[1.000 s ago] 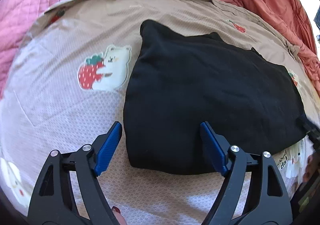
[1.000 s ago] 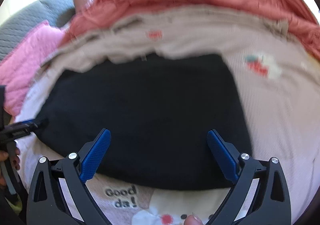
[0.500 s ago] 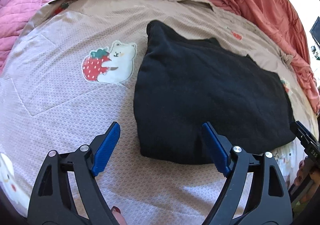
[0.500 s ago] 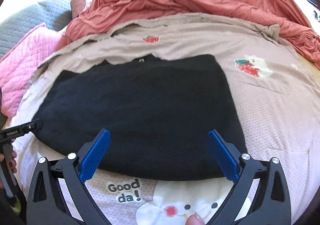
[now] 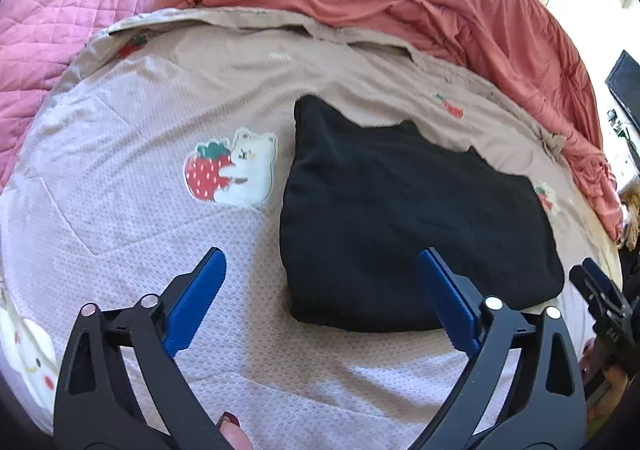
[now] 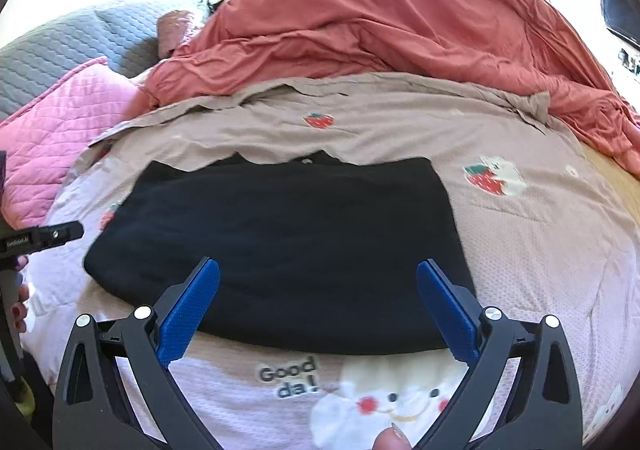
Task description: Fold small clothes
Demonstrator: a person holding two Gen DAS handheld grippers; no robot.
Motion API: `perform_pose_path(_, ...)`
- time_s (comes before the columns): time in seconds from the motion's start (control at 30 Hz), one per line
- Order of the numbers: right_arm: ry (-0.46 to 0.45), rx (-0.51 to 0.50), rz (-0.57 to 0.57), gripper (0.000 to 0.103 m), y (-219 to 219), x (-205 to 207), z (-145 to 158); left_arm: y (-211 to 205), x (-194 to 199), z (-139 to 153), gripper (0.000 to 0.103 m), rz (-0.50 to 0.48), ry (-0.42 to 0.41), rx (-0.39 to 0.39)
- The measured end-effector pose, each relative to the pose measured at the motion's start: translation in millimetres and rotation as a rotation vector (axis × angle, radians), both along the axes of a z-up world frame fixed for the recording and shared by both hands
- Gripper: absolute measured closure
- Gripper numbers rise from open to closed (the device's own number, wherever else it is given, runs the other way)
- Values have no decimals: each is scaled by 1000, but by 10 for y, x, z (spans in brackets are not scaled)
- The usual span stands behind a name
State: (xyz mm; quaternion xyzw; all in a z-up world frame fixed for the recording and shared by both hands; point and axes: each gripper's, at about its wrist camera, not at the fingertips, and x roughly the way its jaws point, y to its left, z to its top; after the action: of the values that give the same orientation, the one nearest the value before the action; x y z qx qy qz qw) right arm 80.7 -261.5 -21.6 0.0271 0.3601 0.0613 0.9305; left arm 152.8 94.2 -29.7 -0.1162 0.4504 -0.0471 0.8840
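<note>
The black garment [image 5: 416,226] is laid folded on the strawberry-print bedspread [image 5: 140,230] near its front edge. The left gripper [image 5: 320,290], just opened, and right gripper [image 6: 318,290] are held apart, empty. A release is judged; another fold or removal follows.

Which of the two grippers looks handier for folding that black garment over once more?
Probably the left gripper: its open jaws straddle the black garment's left end.
</note>
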Motion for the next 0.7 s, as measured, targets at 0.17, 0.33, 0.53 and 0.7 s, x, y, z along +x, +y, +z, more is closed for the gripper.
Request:
perform_pose_path(0.17,-21,-11,50,5,283,-54,121,102,-6,124,9,21,-25,24)
perform_pose_path(0.33,-34,-20,105,5,595,-70,215,228,19,190,9,38,-39,47)
perform_pose_path(0.53,-33,-37,145,5,893,-72,241,315,63,198,9,38,-43,61)
perform_pose_path(0.7,-31,-61,168,5,1100,-77,201,319,128,188,9,18,-51,88)
